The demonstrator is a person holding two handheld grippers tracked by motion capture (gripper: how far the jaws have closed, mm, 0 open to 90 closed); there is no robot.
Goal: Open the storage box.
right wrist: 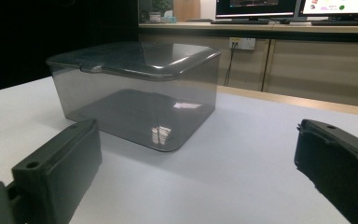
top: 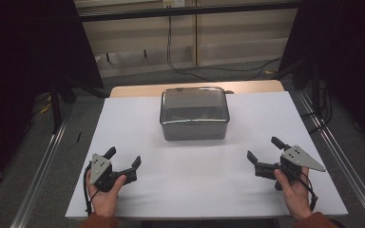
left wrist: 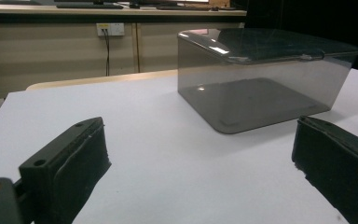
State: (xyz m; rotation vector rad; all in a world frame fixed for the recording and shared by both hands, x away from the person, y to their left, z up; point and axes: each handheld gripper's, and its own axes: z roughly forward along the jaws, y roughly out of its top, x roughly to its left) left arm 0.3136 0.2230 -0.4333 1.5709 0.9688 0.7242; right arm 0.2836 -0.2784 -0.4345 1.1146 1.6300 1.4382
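Box: a smoky grey, translucent plastic box with rounded corners and a fitted lid (top: 194, 113) is being shown at the far middle of the white table (top: 204, 190), well apart from both grippers.
Lid: it is being seen seated on the box, glossy, with a small tab at one edge; nothing is being made out inside.
Left gripper (top: 124, 158): it is being held low near the table's near left corner, jaws spread wide apart, nothing between them.
Right gripper (top: 262, 148): it is being held near the near right side, jaws likewise parted and empty.
Progress: judged as not yet begun; the box is being left untouched, so approach, grasp and any lid work are all being left to do.
Textures: black padded jaw faces, matte table, reflective box walls.
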